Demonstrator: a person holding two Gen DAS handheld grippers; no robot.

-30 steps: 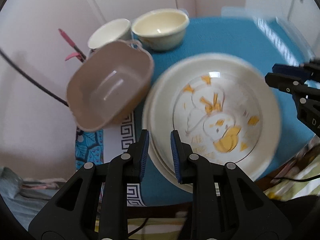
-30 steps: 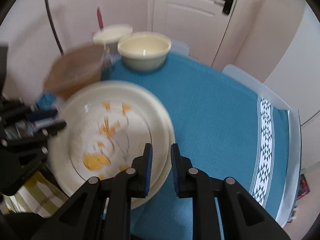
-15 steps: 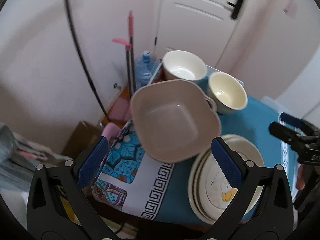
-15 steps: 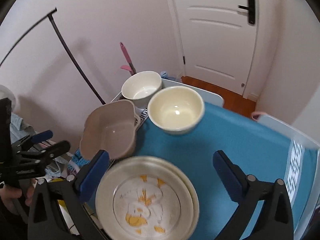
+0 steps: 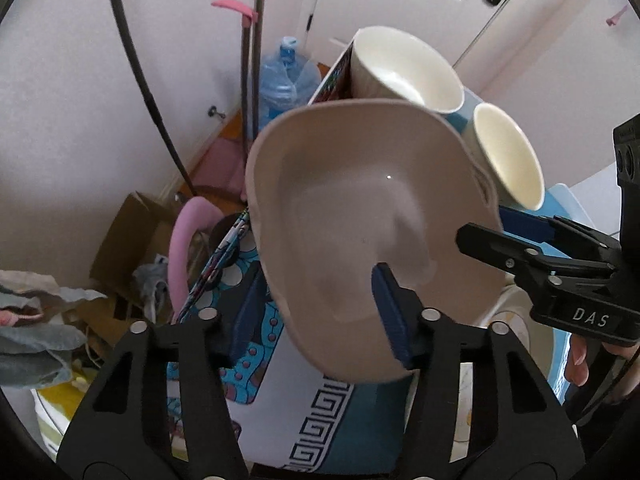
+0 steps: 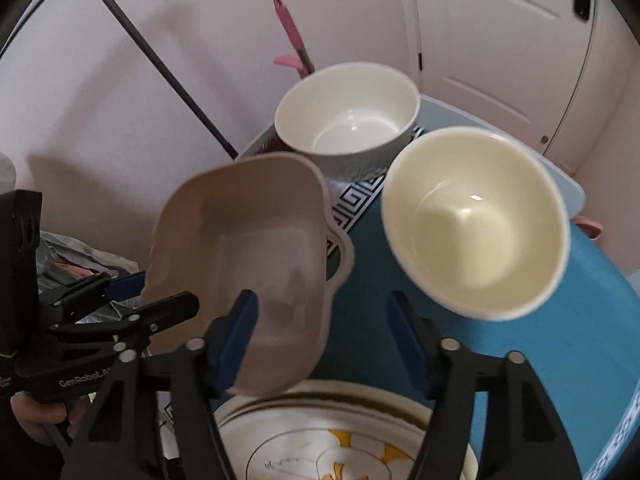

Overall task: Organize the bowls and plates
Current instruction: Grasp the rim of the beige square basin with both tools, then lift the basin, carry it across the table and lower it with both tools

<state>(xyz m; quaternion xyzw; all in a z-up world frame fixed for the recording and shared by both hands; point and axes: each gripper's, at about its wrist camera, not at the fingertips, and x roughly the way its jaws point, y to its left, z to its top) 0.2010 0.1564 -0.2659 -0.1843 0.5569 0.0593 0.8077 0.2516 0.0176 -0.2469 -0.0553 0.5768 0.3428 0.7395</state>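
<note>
Straddling the near rim of the beige square bowl point(image 5: 360, 216), your left gripper point(image 5: 320, 312) has one blue pad outside the wall and the other inside the basin; its jaws have just been closing from full spread, and you cannot tell from either view whether the pads press the wall yet. That bowl sits at the table's left edge, partly overhanging the patterned cloth point(image 5: 320, 412). Your right gripper point(image 6: 322, 332) hangs half open after the same closing motion; its left pad lies over the bowl's handled side, its right pad over bare blue tablecloth point(image 6: 560, 360), no contact evident. Just right of the beige bowl stands the cream bowl point(image 6: 476, 220), and behind both the white bowl point(image 6: 348, 116), at the far corner. The plate stack point(image 6: 344, 436), with a yellow-printed plate on top, lies nearest you, below the right gripper. Beyond the table: a water jug point(image 5: 286, 76) and pink-handled mop point(image 5: 256, 32) by the wall
</note>
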